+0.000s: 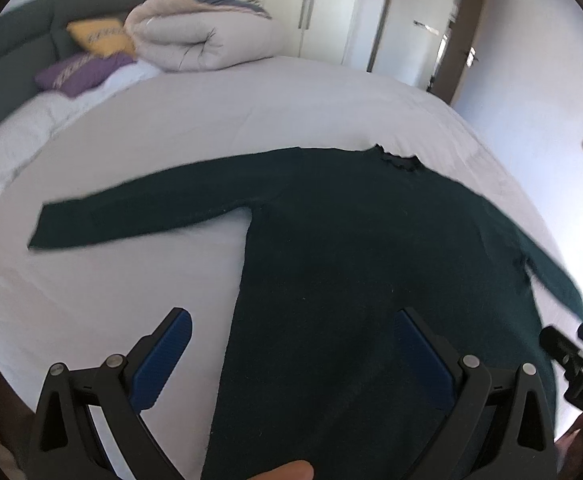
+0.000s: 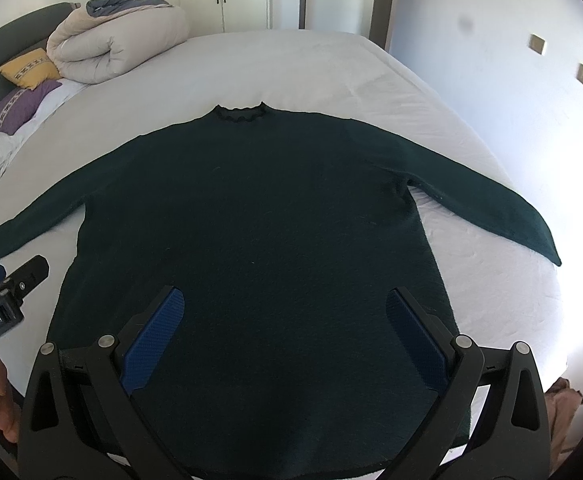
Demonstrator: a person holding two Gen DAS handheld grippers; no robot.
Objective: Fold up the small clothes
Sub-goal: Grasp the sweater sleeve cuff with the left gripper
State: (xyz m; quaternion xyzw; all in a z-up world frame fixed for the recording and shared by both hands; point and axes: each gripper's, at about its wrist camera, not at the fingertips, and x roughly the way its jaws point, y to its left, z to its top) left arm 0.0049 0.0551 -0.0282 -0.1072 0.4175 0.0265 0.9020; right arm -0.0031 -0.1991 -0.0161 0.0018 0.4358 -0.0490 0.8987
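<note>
Sweater (image 2: 251, 216) flat at bed (image 2: 291, 64) near edge. Left gripper (image 1: 291, 344), right gripper (image 2: 283, 320) spread, empty. Risk: thick knit slipping, bunching.

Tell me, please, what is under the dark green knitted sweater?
The dark green knitted sweater lies flat on the white bed sheet, which shows all around it. Whether anything else lies beneath cannot be seen.
</note>
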